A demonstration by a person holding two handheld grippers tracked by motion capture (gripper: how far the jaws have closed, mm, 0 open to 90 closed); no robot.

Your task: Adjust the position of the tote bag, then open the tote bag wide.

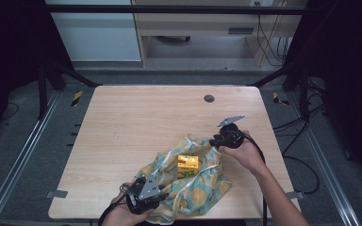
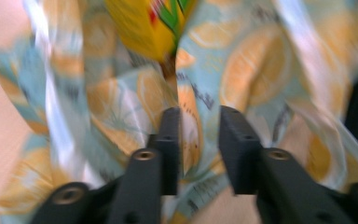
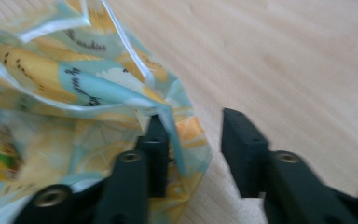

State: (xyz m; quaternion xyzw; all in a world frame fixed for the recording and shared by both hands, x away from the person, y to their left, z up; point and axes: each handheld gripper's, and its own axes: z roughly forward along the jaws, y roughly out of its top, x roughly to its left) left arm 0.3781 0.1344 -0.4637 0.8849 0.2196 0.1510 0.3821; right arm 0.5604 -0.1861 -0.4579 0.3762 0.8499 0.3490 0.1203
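The lemon-print cloth (image 1: 188, 181) is flanked by the left gripper (image 2: 199, 149) and right gripper (image 3: 193, 156), both parted around its edges, nothing clamped, apparently to wrap the yellow box (image 1: 188, 163) lying on it.

tool (image 3: 198, 154) jaws apart | cloth (image 3: 74, 116) edge between | table (image 3: 284, 60)

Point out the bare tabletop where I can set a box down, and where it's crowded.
Free: the far half of the table, from the cloth back to the round grommet, and the left strip beside the cloth. Crowded: the near centre, with the cloth, yellow box, left gripper and right gripper.
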